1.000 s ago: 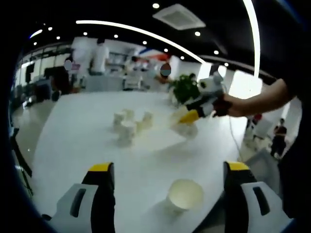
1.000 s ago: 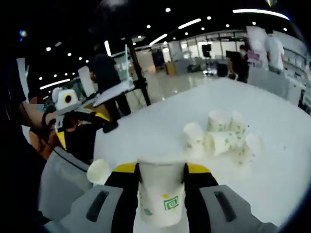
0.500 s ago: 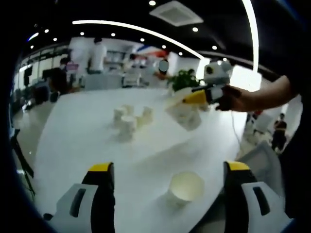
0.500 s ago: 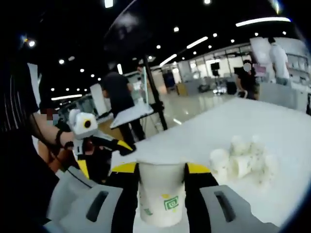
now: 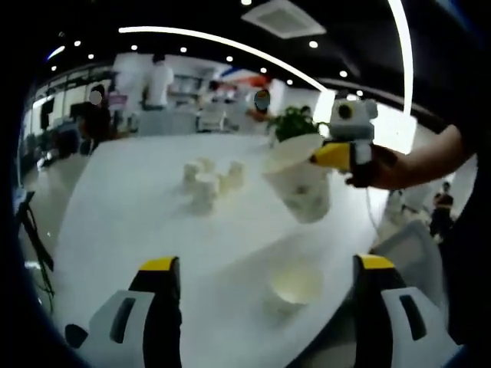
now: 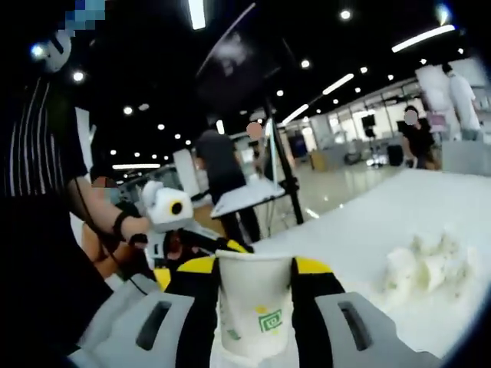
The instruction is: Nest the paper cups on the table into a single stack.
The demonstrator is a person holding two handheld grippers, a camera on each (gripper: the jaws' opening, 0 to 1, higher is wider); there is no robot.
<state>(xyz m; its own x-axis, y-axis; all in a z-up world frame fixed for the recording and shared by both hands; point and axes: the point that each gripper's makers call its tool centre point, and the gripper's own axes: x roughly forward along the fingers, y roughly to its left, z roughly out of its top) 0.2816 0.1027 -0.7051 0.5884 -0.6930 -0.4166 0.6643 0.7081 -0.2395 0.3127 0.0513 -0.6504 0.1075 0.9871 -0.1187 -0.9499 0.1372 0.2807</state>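
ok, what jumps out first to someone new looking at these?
The paper cup clamped upright between the right gripper fingers, held in the air above the white table. Then the lone cup standing open between the left gripper fingers, and the cluster of cups farther back.

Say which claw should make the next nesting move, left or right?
Right, probably. The right claw already grips a paper cup, held in the air above the lone cup on the table. The left claw is open with nothing in it; that cup stands between its jaws.
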